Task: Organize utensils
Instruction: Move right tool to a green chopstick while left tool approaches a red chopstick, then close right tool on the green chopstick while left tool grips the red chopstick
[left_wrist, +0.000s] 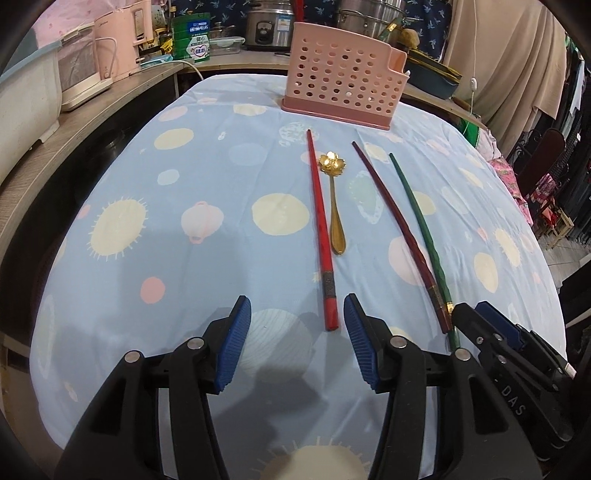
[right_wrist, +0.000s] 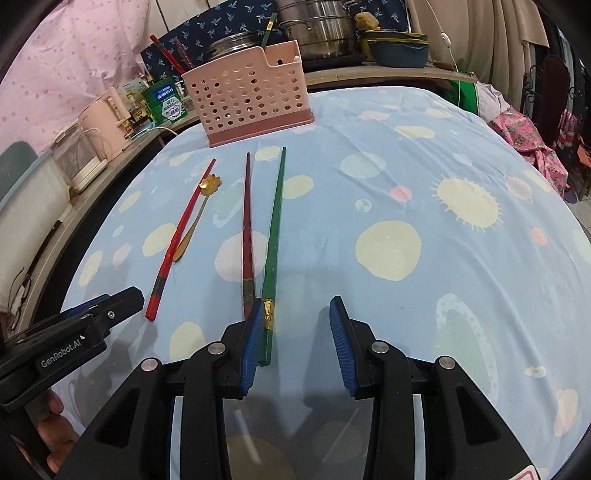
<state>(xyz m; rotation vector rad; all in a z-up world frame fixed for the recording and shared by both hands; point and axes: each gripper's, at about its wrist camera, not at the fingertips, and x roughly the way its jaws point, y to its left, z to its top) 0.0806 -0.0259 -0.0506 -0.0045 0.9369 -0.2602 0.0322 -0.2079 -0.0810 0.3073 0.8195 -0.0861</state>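
A red chopstick (left_wrist: 320, 225), a gold flower-bowl spoon (left_wrist: 334, 199), a maroon chopstick (left_wrist: 400, 229) and a green chopstick (left_wrist: 421, 229) lie side by side on the blue patterned cloth. A pink perforated utensil holder (left_wrist: 343, 77) stands behind them, with a red, a maroon and a green chopstick standing in it (right_wrist: 168, 51). My left gripper (left_wrist: 297, 347) is open and empty, the red chopstick's near end between its fingers. My right gripper (right_wrist: 297, 347) is open, the green chopstick's (right_wrist: 275, 236) near end beside its left finger.
A wooden counter (left_wrist: 74, 129) along the left holds pink appliances (left_wrist: 122, 40) and a green box (left_wrist: 192, 37). Steel pots (right_wrist: 314, 29) and bowls (right_wrist: 399, 48) stand behind the holder. The cloth-covered table (right_wrist: 443, 184) drops off at the right, with clothing beyond.
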